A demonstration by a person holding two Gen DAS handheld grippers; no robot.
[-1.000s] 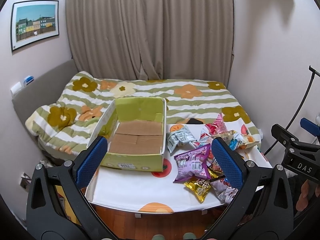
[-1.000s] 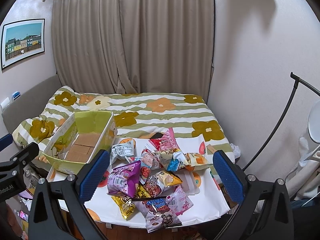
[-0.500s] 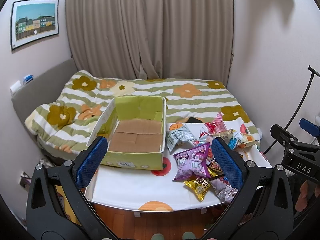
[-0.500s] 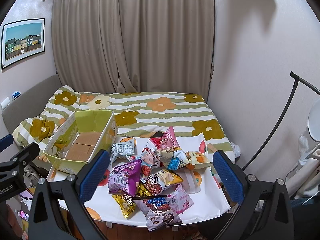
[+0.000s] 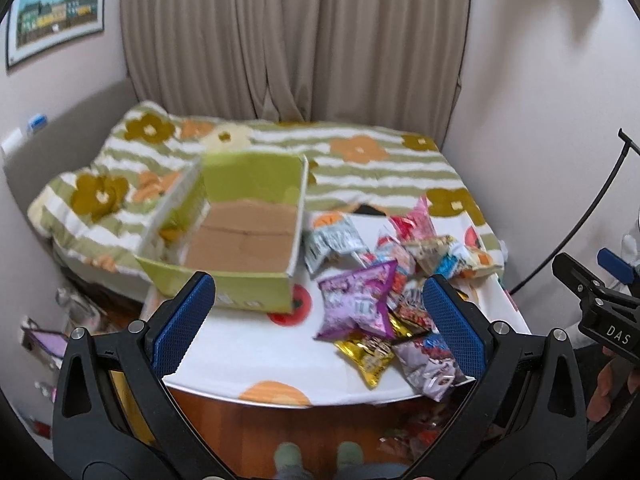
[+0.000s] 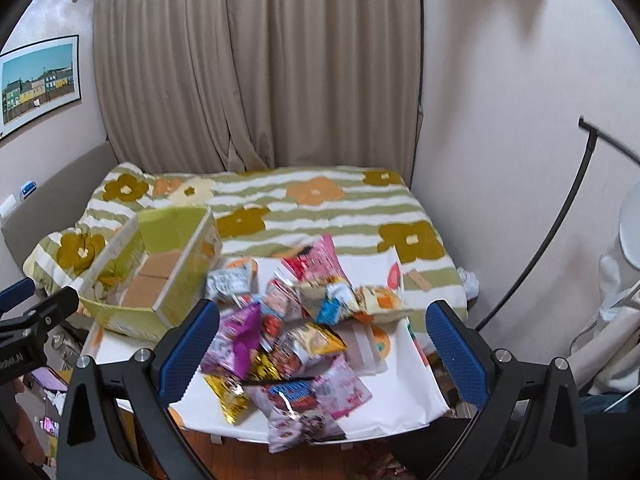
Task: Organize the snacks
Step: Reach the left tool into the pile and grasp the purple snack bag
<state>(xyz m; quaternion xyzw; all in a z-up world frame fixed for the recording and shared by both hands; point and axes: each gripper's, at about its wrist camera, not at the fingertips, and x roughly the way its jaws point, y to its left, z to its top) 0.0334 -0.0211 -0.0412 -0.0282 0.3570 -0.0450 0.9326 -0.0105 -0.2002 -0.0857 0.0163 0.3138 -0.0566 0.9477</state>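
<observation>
**Snack sorting: both grippers raised over desk, nothing held**

Left wrist view. Left gripper [image 5: 318, 320] held above the near desk edge, aimed forward and down, blue pads spread wide, nothing between them. Green cardboard box [image 5: 240, 232] on the desk [image 5: 248, 360], left side, open-topped, brown bottom bare. Snack pile [image 5: 396, 292] heaped on the right half of the desk, just beside the box: purple bag [image 5: 356, 300] nearest, gold bag [image 5: 366, 354] at the front, silver bag [image 5: 332, 240] behind. Right gripper [image 5: 600, 296] cut off at the right frame edge; spread not readable here. Fingers [image 5: 612, 380] of a hand partly visible below it. Whole frame motion-blurred; package print illegible. Feet [image 5: 316, 454] at the bottom edge, mostly cropped.

Right wrist view. Right gripper [image 6: 322, 338] poised above the snack pile [image 6: 296, 332], pads wide apart, empty. Box [image 6: 156, 276] at left, far wall and near corner partly hidden by its own flaps. Front bags overhang the desk edge [image 6: 400, 412]. Left gripper [image 6: 28, 320] only a sliver at left. Bed [image 6: 320, 208] with flowered cover behind.
</observation>
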